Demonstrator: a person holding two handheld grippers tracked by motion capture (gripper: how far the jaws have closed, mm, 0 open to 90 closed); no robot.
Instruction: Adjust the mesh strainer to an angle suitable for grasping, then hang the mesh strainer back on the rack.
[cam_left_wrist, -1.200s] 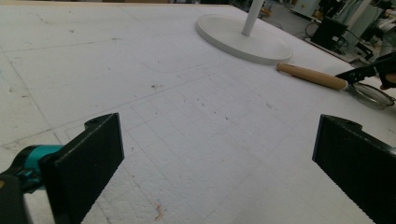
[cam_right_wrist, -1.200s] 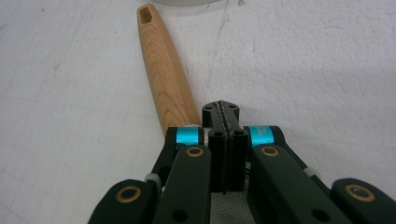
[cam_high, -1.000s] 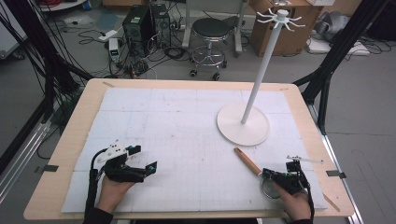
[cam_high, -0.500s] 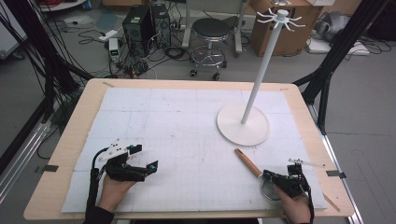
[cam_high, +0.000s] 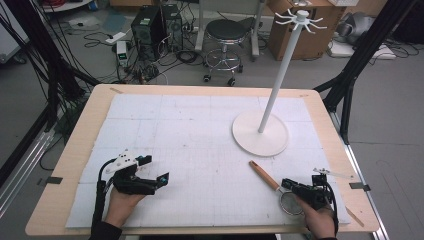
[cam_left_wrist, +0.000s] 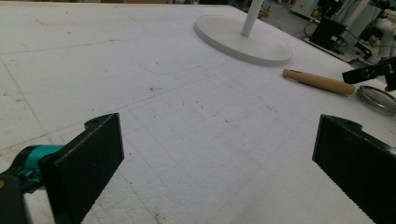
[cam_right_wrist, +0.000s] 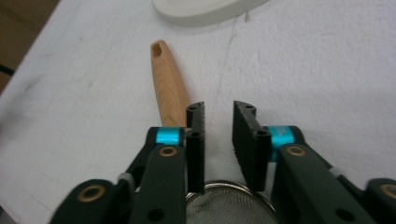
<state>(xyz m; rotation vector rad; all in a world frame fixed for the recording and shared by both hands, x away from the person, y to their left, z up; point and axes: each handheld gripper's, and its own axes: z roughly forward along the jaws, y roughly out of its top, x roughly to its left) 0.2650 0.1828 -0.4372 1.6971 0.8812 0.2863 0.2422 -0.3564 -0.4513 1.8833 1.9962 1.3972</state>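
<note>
One small round metal mesh strainer with a tan wooden handle (cam_high: 272, 181) is lying near the counter's (cam_high: 80, 145) right front edge. Right gripper (cam_high: 291, 186) is sitting over its rim, jaws just opening, slightly parted, nothing pinched. Left gripper (cam_high: 155, 171) is resting spread wide, empty. One white hook stand with round base (cam_high: 260, 132) is standing behind. White gridded mat (cam_high: 190, 130) covering the counter; lab clutter beyond.

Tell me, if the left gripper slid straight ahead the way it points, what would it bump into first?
Probably nothing soon: between the left gripper's open jaws lies bare white mat. The stand's base sits farther off and somewhat right of that line, and the strainer's handle lies further right, so both likely miss, though depth is hard to judge.
</note>
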